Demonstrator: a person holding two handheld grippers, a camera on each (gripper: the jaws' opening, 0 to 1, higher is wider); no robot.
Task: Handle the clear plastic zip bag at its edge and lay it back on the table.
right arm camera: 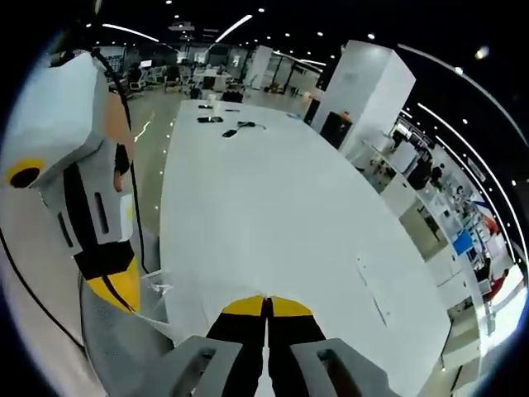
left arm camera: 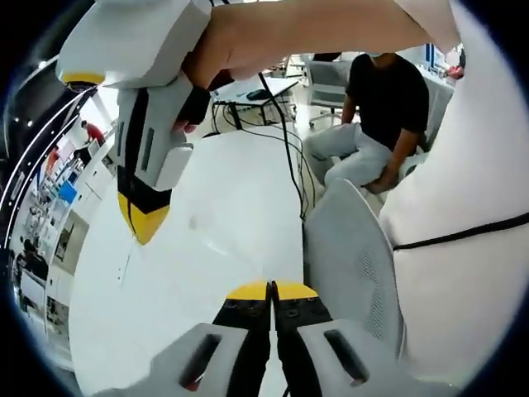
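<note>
In the left gripper view my left gripper is shut over the near edge of the white table. Faint creases of the clear plastic zip bag run from its jaws out over the tabletop. My right gripper, held by a hand, hangs above the table at upper left with its yellow tips together. In the right gripper view my right gripper is shut with nothing seen between its jaws. There the left gripper stands at the left, with crinkled clear film of the bag at its tip.
A grey mesh chair stands by the table edge, with a seated person behind it and black cables trailing down. Small dark items lie at the table's far end. A thin strip lies near its right edge.
</note>
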